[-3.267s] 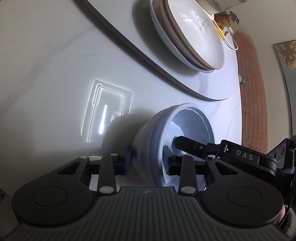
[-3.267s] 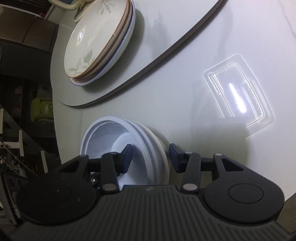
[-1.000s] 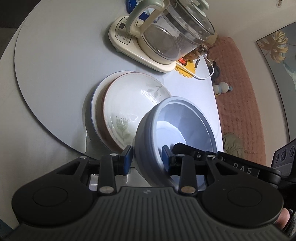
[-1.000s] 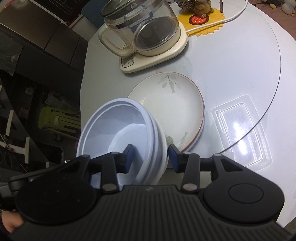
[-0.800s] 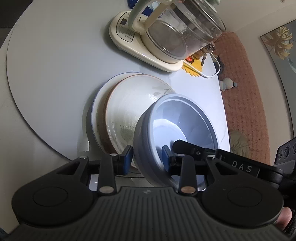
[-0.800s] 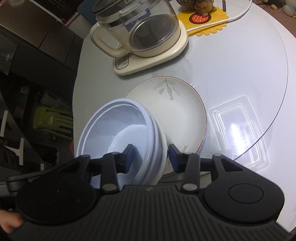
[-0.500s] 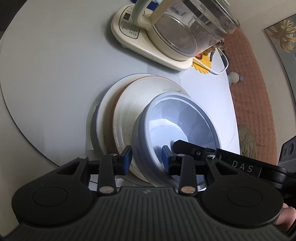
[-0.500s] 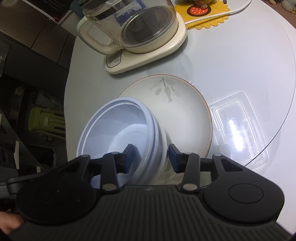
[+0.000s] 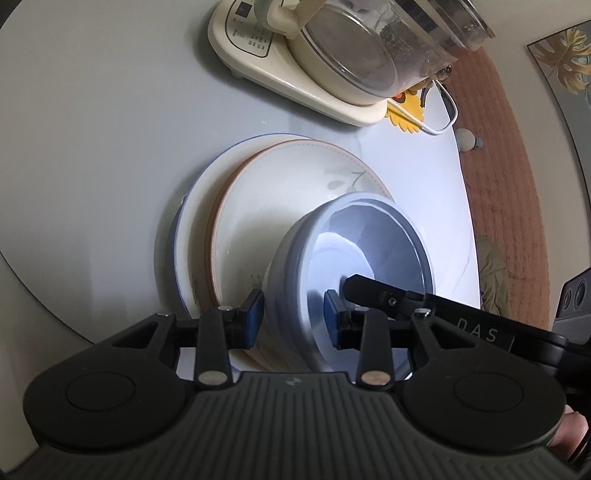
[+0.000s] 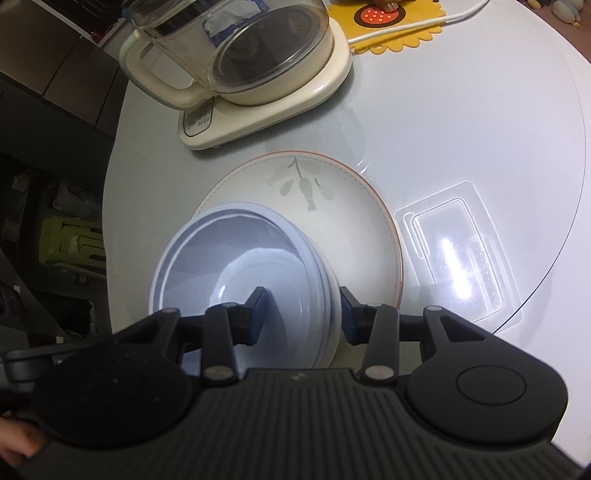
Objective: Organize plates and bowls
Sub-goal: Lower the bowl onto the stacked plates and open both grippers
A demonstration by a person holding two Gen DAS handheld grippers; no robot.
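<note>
You have both the left gripper (image 9: 293, 319) and right gripper (image 10: 303, 317) jaws pinching opposite walls of the pale-blue nested bowls (image 9: 354, 266), steadying them over, probably touching, the cream leaf-patterned plate stack (image 10: 332, 221).

Glass kettle (image 10: 240, 48) on cream base, yellow mat (image 10: 391, 22), perhaps a clear plastic tray (image 10: 461, 251)

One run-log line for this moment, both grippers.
stage: bowl stack over plates | left hand-held gripper: jaws just eased wider, straddling rim | right hand-held gripper: straddling opposite rim | release: unconfirmed
</note>
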